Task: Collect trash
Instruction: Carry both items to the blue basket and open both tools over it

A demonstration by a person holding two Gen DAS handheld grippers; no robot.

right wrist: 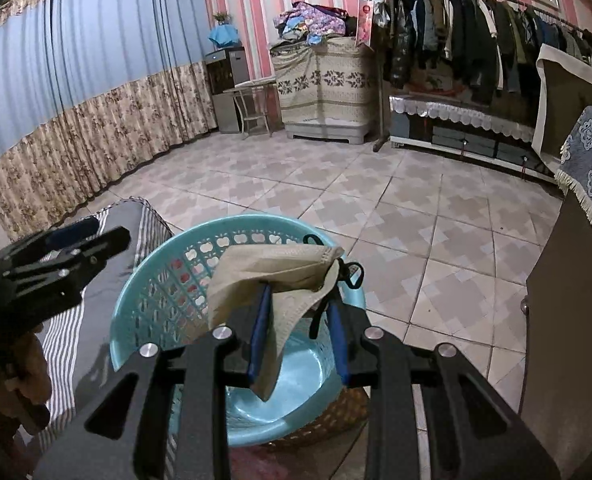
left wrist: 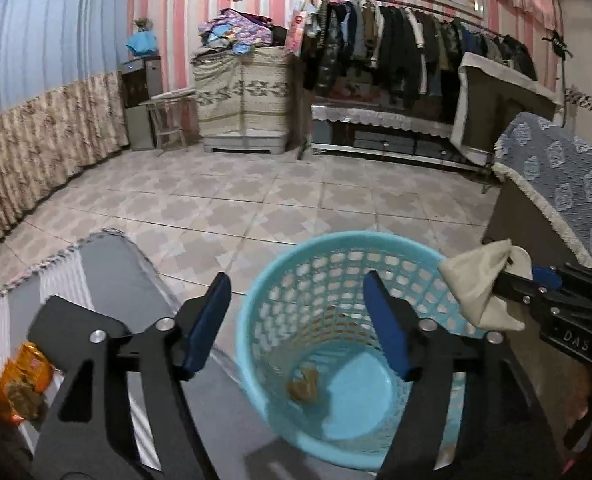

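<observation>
A turquoise perforated waste basket [left wrist: 324, 344] is being shown standing on the tiled floor [left wrist: 255, 200], just beside a grey striped cloth-covered surface [left wrist: 107, 280]; a small brown scrap [left wrist: 304, 386] is being seen lying on the basket's bottom. The left gripper [left wrist: 298, 322] is being held above the basket's near rim with its blue-padded jaws spread wide and nothing between them. The right gripper [right wrist: 300, 328] is being held over the basket's opening, pointed downward, its jaws being kept narrowly closed on a beige face mask [right wrist: 271, 284], whose black ear loop [right wrist: 352, 276] is being seen hanging at the right side; in the left wrist view the same mask [left wrist: 480, 280] is being shown at the basket's right rim, clamped at the tip of the right gripper [left wrist: 508, 280]. An orange snack wrapper [left wrist: 21, 384] is being seen lying on the striped cloth at the lower left, apart from both grippers. A cabinet draped with a blue patterned cover [left wrist: 568, 184] is being shown at the right.
</observation>
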